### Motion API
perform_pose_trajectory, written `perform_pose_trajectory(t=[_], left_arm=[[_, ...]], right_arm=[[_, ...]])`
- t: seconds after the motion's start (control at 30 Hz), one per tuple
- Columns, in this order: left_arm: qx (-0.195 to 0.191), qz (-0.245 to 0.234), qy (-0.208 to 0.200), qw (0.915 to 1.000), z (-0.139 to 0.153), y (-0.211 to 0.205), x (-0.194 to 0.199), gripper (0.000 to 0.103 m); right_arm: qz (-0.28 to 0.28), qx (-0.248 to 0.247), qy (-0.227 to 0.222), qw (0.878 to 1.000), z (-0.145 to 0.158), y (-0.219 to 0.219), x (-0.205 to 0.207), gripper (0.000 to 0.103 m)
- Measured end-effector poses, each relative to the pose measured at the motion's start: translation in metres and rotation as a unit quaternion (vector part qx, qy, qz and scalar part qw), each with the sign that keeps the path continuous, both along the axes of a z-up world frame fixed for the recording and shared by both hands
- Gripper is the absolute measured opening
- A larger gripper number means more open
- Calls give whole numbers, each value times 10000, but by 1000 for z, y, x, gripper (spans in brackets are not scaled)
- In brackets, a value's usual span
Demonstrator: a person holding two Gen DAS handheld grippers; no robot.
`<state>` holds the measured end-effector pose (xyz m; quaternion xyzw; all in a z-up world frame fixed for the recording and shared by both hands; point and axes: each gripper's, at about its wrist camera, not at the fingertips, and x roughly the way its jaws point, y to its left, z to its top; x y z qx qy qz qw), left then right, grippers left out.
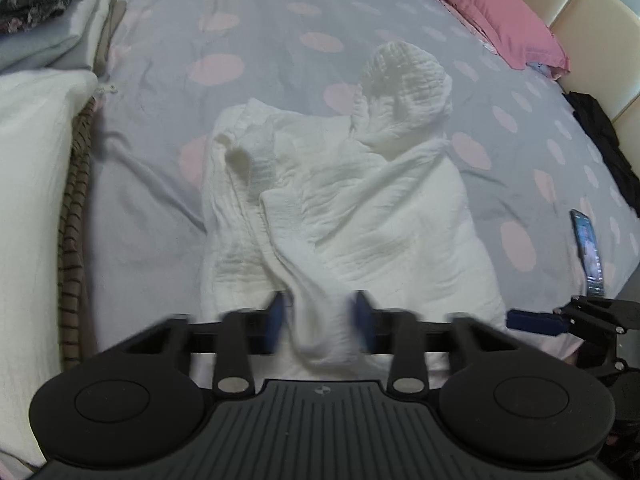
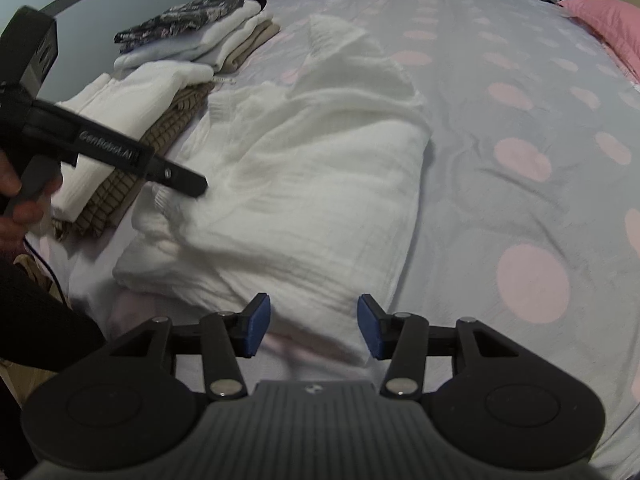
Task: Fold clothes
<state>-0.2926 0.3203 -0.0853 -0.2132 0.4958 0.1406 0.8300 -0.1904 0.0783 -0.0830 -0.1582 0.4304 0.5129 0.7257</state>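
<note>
A white crinkled garment [image 1: 340,200] lies rumpled on the grey bedspread with pink dots [image 1: 160,152]. My left gripper [image 1: 320,320] has its blue pads on either side of a bunched fold of the garment, with the jaws still apart and blurred. In the right wrist view the left gripper's tip [image 2: 192,184] rests on the garment's left edge [image 2: 312,184]. My right gripper [image 2: 314,330] is open and empty, just over the garment's near edge. It shows at the right edge of the left wrist view [image 1: 536,322].
Stacks of folded clothes [image 2: 192,36] and a white and striped pile [image 2: 132,120] sit along the bed's left side. A pink pillow [image 1: 492,8] and cream headboard [image 1: 592,20] are at the far right. A phone [image 1: 588,252] and dark cloth [image 1: 608,148] lie on the right.
</note>
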Motion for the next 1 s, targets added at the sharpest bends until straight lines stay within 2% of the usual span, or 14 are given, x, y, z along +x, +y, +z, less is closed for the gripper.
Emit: perform_pose_trajectory(t=[0.07,0.17,0.37,0.53,0.6,0.63,0.67,0.73,0.8,0.87,1.0], left_arm=[[-9,76,33,10000,-1,4,-2,13],[-24,190,84,9998,-3,10,-6,12],[-49,412,185,9990,-8,22,-12,12],[77,331,274,9990,-14,19,-10,15],[181,320,224,9991,-7,16,-12,21],[248,317,188,9990,-3,14,-14,30],[322,318,146,9989,2,13,-16,44],[612,421,-41,9972,13,12,-22,59],[782,573,-156,9952,18,13,-27,63],[721,710,-145,9948,16,16,-28,67],[309,786,157,9963,-7,23,-23,67]], right_arm=[[36,27,4,10000,0,-1,-1,52],[58,75,5,10000,1,-3,-1,52],[18,90,102,9999,-3,-3,3,52],[-66,104,147,9998,-6,-7,6,52],[-126,235,202,9994,-3,-11,8,52],[-158,383,243,9988,0,-14,9,52],[-199,534,280,9980,3,-17,11,53],[-358,761,249,9961,9,-20,14,60],[-571,855,162,9946,12,-21,18,62],[-800,800,221,9933,9,-20,27,65],[-1232,825,907,9848,-8,-19,48,74]])
